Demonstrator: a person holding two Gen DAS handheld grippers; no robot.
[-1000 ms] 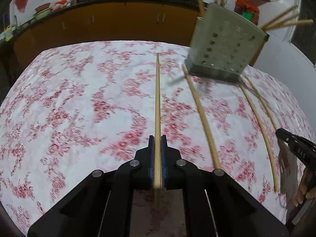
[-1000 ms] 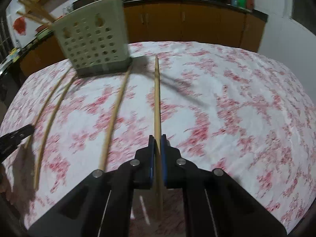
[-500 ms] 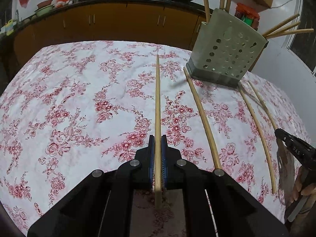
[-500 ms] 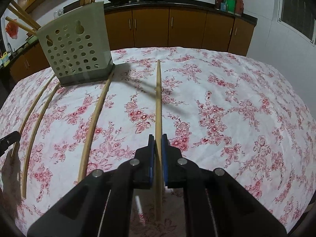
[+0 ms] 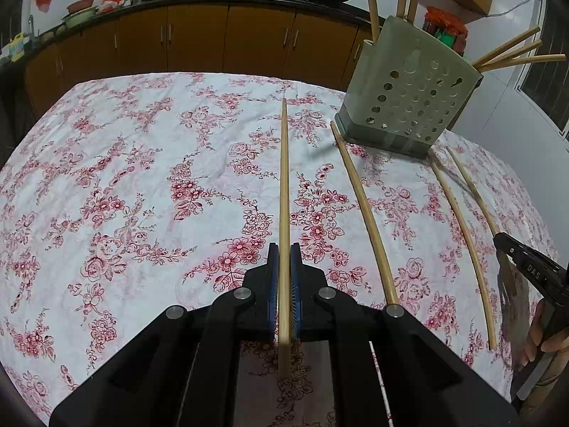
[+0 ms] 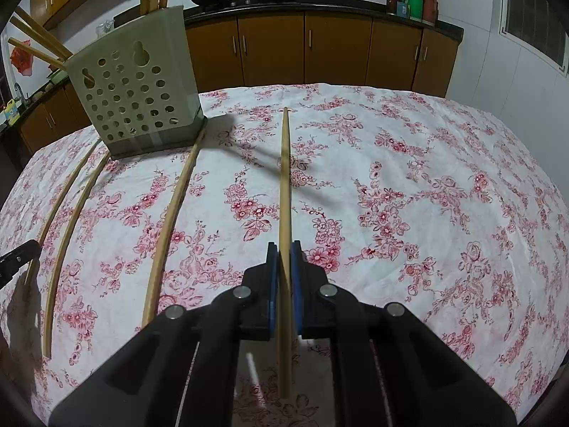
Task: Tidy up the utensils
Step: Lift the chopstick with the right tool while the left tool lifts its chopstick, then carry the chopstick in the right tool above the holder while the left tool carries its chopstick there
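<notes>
Left chopstick (image 5: 283, 192): long axis runs straight ahead from the left gripper (image 5: 283, 277), tip aimed at the far table edge, toward the cabinets (image 5: 199, 39).
Left gripper: jaws clamped tight on that stick near its rear end, a short stub poking back behind the blue pads.
Right chopstick (image 6: 284, 185): same story, pointing dead ahead, far end over the floral tablecloth (image 6: 426, 178).
Right gripper (image 6: 284, 274): pinched narrow on its stick, most of the length out front.
Look: both pale bamboo, slim, plain, straight.
Loose chopsticks: three on the cloth between the grippers, one (image 5: 366, 213) nearest the left gripper, all lying lengthwise toward the holder.
Holder (image 6: 137, 96): grey-green, perforated, upright on the table, more chopsticks fanning out of its top.
</notes>
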